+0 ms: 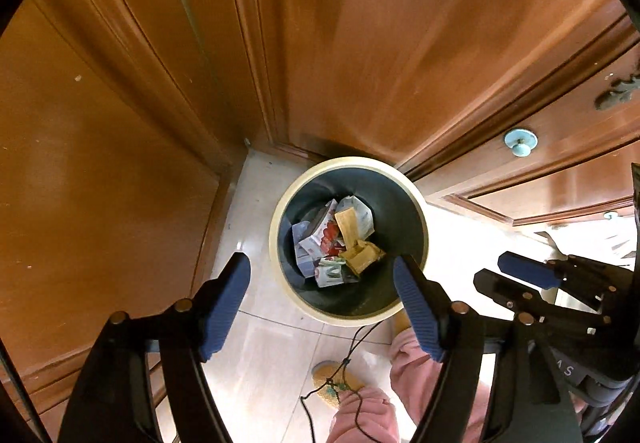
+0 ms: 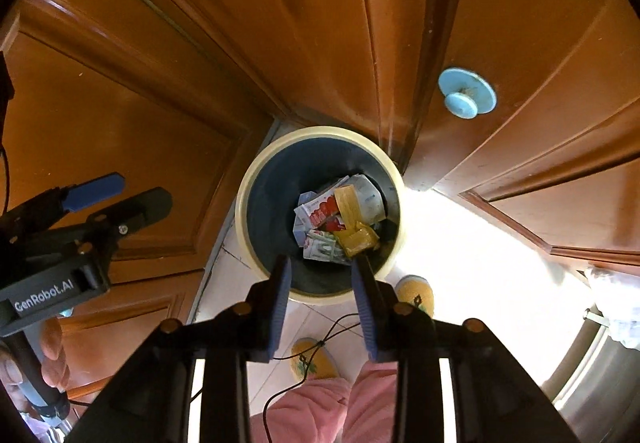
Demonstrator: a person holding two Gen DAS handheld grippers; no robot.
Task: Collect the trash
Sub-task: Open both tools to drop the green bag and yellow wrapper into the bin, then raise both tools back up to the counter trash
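A round trash bin [image 1: 416,211] with a cream rim and dark inside stands on the floor in a wooden corner. It holds crumpled wrappers and paper trash [image 1: 340,239], white, red and yellow-brown. My left gripper [image 1: 322,275] is open and empty, high above the bin's near rim. My right gripper [image 2: 322,275] is open and empty too, also above the bin [image 2: 248,179], with the trash [image 2: 340,223] just beyond its fingertips. Each gripper also shows in the other's view: the right one [image 1: 516,275] and the left one [image 2: 120,195].
Brown wooden doors and cabinet panels surround the bin, with a light blue knob [image 2: 466,95] to the right. The floor is pale tile. The person's pink trousers [image 2: 332,403], yellow slippers [image 2: 416,293] and a thin black cable [image 1: 352,355] lie below the grippers.
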